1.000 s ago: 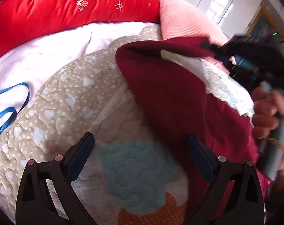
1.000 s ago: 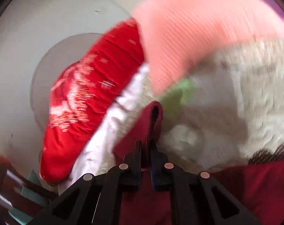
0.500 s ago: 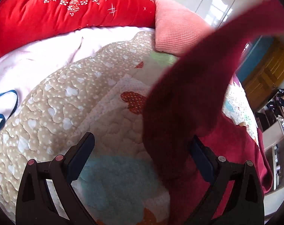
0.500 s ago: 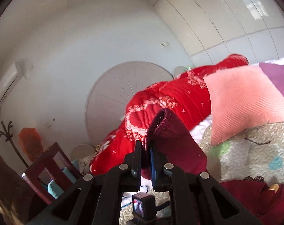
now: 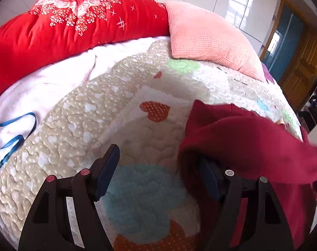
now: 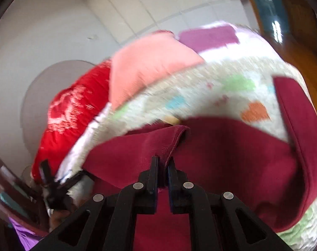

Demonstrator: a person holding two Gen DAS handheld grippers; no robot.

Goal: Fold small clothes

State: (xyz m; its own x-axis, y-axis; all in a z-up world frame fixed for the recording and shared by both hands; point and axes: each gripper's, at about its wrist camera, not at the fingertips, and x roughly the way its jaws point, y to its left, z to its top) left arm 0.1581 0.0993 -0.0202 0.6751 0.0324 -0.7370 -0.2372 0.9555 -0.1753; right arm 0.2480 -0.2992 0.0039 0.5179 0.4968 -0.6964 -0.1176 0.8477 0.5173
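The dark red garment (image 6: 231, 146) lies crumpled on the quilt (image 5: 78, 121) of the bed, one flap folded over. The right claw (image 6: 163, 168) pinches its hem; the left claw (image 5: 158, 167) stands wide, holding nothing.

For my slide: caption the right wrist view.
Right hand-held gripper shut on a maroon garment's edge above the quilt.

Matt maroon garment (image 5: 248, 138), quilted bedspread (image 5: 78, 113)
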